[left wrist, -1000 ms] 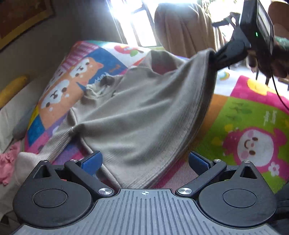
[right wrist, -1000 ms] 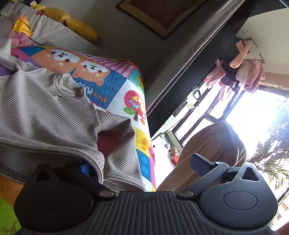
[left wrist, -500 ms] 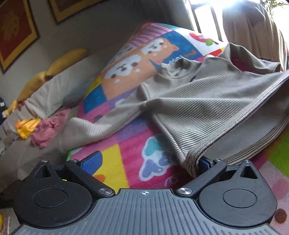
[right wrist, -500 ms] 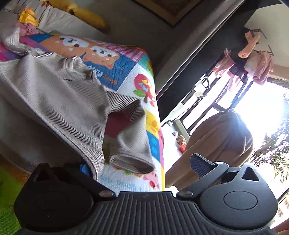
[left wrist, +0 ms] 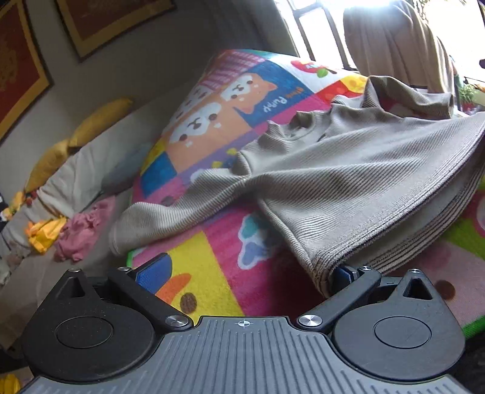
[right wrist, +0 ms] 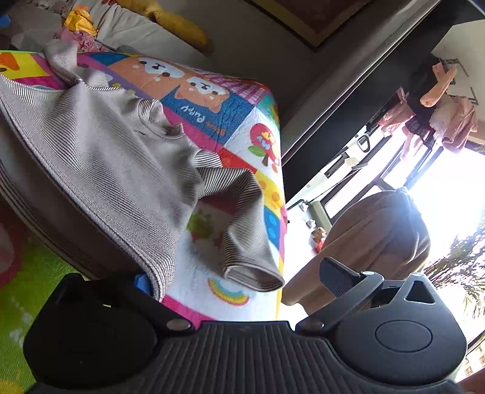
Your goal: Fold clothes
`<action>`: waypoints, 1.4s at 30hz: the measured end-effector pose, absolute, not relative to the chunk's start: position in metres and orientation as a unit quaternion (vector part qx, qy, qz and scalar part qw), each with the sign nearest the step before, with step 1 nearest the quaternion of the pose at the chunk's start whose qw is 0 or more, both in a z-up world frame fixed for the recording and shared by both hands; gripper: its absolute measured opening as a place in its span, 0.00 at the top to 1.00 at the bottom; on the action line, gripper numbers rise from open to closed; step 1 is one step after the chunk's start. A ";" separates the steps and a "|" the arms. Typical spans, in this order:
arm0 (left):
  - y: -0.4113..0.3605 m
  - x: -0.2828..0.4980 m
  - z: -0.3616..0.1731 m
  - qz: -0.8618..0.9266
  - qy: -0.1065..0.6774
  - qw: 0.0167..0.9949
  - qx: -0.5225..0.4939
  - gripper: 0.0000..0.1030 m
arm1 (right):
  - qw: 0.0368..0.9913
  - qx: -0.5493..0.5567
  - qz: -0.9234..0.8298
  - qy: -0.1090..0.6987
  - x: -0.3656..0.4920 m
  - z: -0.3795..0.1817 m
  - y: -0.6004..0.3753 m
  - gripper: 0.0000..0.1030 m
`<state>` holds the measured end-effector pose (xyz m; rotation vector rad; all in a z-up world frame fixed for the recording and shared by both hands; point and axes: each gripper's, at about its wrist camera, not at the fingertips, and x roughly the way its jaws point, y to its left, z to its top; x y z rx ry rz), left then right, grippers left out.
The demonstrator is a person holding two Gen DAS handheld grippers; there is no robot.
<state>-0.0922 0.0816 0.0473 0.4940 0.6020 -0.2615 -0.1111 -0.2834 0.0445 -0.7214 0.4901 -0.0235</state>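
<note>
Folding barely begun: the ribbed grey sweater (left wrist: 348,169) lies spread on the play mat (left wrist: 206,272).
Left gripper (left wrist: 245,272) and right gripper (right wrist: 239,275) are both wide, hem draped over one finger each.

Home living rm, sofa (left wrist: 75,178) w/ yellow cushions (left wrist: 100,121), framed pics (left wrist: 100,24), kids' cartoon mat (left wrist: 212,127)

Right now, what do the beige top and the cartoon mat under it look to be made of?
Beige top: ribbed knit, matte, probably cotton blend; fine parallel ridges, soft drape. Cartoon mat: printed plush or fleece fabric, fuzzy nap; a quilted look in the right wrist view.
</note>
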 end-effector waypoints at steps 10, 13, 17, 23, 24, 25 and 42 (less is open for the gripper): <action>0.083 -0.108 0.066 -0.286 0.300 0.903 0.116 0.00 | 0.912 -0.284 0.116 0.270 -0.158 0.058 -0.298 0.00; 0.074 -0.100 0.078 -0.300 0.275 0.908 0.098 0.00 | 0.923 -0.272 0.117 0.245 -0.159 0.074 -0.302 0.00; 0.057 -0.073 0.082 -0.280 0.270 0.919 0.071 0.00 | 0.947 -0.208 0.095 0.224 -0.127 0.098 -0.304 0.00; 0.046 -0.006 0.063 -0.218 0.331 0.918 0.000 0.00 | 0.947 -0.002 0.112 0.301 -0.041 0.103 -0.310 0.00; 0.045 0.004 0.059 -0.212 0.340 0.916 -0.009 0.00 | 0.937 0.032 0.124 0.325 -0.025 0.098 -0.310 0.00; 0.044 0.013 0.054 -0.206 0.349 0.914 -0.016 0.00 | 0.929 0.053 0.133 0.343 -0.012 0.092 -0.307 0.00; 0.029 0.064 -0.001 -0.208 0.398 0.893 -0.012 0.00 | 0.896 0.176 0.085 0.398 0.089 0.004 -0.273 0.00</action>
